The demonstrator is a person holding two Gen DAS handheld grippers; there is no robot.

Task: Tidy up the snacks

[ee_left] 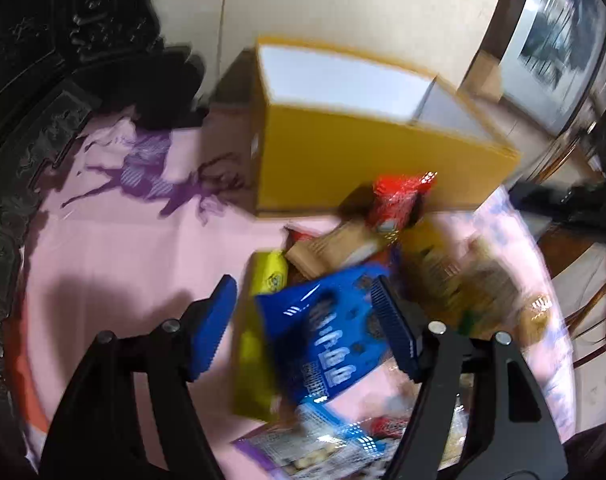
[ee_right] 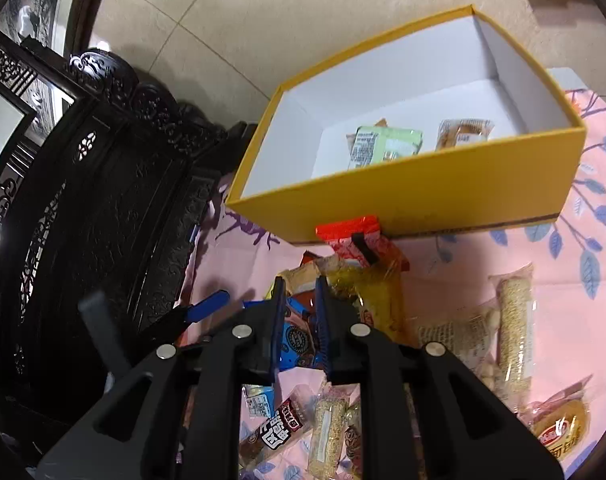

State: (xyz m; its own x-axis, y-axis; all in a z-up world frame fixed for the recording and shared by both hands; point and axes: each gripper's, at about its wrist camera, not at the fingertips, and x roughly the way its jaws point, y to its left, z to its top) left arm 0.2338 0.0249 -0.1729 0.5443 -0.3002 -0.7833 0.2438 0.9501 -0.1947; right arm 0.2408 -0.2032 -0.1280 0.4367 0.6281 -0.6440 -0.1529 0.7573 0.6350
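Observation:
A heap of snack packets lies on a pink cloth (ee_left: 123, 248) in front of an open yellow box (ee_left: 383, 160) (ee_right: 423, 200). My left gripper (ee_left: 303, 320) is open wide over a blue cookie packet (ee_left: 327, 340), which sits between the fingers; the left pad stands clear of it. Beside it lies a yellow-green packet (ee_left: 259, 320). My right gripper (ee_right: 301, 304) hangs just above the heap with a narrow gap between its jaws; the blue cookie packet (ee_right: 299, 336) shows through that gap. A red packet (ee_right: 355, 236) (ee_left: 399, 200) leans against the box. Inside the box lie a green packet (ee_right: 387, 144) and an orange one (ee_right: 463, 132).
Dark carved wooden furniture (ee_right: 103, 200) (ee_left: 23, 100) borders the cloth on the left. Sesame bars (ee_right: 515, 320) and an orange-wrapped cake (ee_right: 559, 428) lie at the right. More packets (ee_right: 271, 432) lie under the right gripper. Tiled floor (ee_right: 263, 20) shows beyond the box.

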